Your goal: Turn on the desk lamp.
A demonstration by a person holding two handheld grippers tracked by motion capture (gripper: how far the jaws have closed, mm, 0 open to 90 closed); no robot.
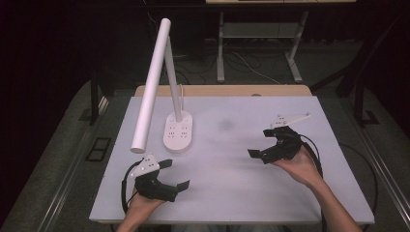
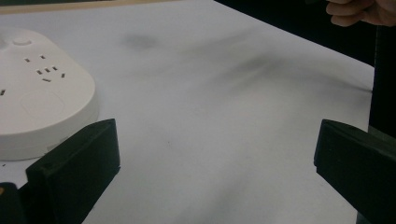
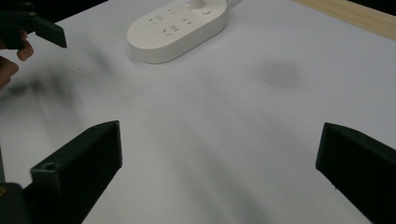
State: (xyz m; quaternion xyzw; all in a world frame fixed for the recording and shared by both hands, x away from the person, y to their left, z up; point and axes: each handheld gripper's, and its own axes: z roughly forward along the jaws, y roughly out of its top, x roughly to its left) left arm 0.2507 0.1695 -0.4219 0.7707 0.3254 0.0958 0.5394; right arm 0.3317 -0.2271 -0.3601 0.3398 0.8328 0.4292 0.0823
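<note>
White desk lamp (image 1: 164, 92) with an oval plastic base (image 1: 178, 132) stands on the far left part of the white table top (image 1: 232, 183), its thin stem rising from the base and its long round tube head slanting out over the table's left edge, the lower end of the tube hanging just beyond the near left of the base. The base carries socket holes on its flat upper face; it shows in the left gripper view (image 2: 37, 93) at the left edge, and in the right gripper view (image 3: 177, 25) at the top.

A faint grey smudge (image 1: 225, 124) marks the table top to the right of the base, and a strip of wooden board (image 1: 222, 90) runs along the table's far edge. Beyond it, on the dark floor, stand the grey legs of another desk (image 1: 221, 48) with loose cables around them. Nothing lies on the table between either gripper and the lamp base.

The left gripper (image 1: 175, 175), black and held in the person's left hand (image 1: 140, 203), sits near the front left of the table, near the base but apart from it. Its jaws are spread wide with bare table between them, pinching nothing.

The right gripper (image 1: 261, 142), held in the right hand (image 1: 300, 166), hovers over the right half of the table, well apart from the lamp. Its jaws are also spread wide and hold nothing.
</note>
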